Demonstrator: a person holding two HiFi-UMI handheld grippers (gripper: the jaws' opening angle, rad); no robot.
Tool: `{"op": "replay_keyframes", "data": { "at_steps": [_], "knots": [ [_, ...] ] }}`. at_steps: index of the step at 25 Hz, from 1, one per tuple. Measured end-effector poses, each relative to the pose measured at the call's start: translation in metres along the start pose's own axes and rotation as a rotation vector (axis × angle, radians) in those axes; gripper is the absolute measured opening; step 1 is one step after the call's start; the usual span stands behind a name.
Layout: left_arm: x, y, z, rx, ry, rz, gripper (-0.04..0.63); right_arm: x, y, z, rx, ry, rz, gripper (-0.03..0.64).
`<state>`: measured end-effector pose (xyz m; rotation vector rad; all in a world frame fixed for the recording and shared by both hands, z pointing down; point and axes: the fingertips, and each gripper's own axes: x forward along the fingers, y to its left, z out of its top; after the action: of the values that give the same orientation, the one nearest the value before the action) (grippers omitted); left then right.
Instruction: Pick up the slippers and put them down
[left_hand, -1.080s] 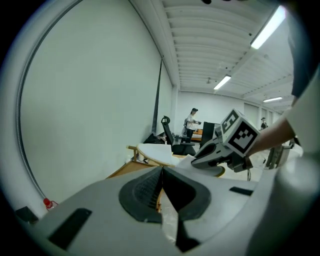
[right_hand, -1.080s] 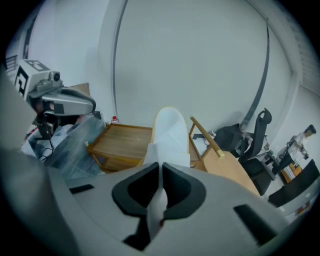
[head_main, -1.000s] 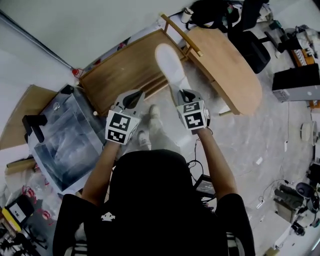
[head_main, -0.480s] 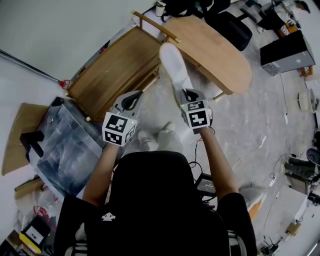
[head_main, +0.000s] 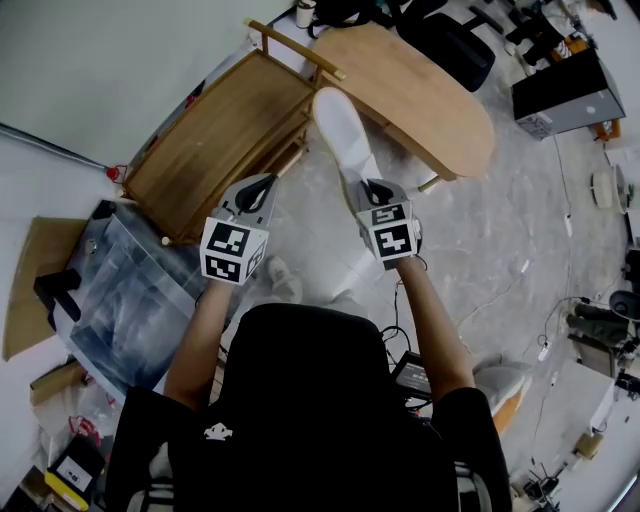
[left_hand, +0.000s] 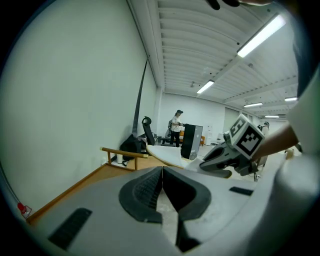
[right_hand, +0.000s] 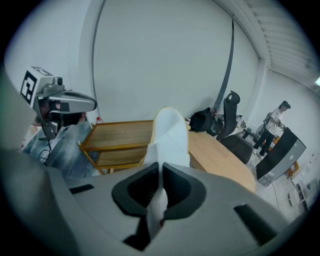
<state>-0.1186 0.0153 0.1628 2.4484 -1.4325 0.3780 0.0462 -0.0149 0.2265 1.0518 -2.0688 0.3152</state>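
Both held forward: right gripper (head_main: 372, 186) clamping slipper (head_main: 338, 128), left gripper (head_main: 261, 186) closed, empty.

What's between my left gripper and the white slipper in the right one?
Nothing in the way. In the head view the gap between the left gripper and the slipper shows only grey floor and a corner of the wooden shelf below.

The slipper (head_main: 340, 135) sticks out ahead of the right claw (head_main: 372, 188), over the floor (head_main: 500, 230) between the wooden shelf rack (head_main: 215, 130) on the left and the table (head_main: 420, 90) on the right. The left claw (head_main: 262, 186) is before the rack, and a plastic box (head_main: 130, 290) lies further left.
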Motion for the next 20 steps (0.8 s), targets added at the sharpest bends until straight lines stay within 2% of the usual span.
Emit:
{"op": "replay_keyframes", "data": {
  "at_steps": [7, 20],
  "knots": [
    [0.019, -0.031, -0.005, -0.002, 0.023, -0.007, 0.006, -0.018, -0.023, -0.031, 0.040, 0.013, 0.000, 0.011],
    [0.057, -0.111, -0.029, 0.016, 0.090, -0.079, 0.006, -0.046, -0.063, -0.102, 0.117, 0.028, 0.010, 0.011]
  ]
}}
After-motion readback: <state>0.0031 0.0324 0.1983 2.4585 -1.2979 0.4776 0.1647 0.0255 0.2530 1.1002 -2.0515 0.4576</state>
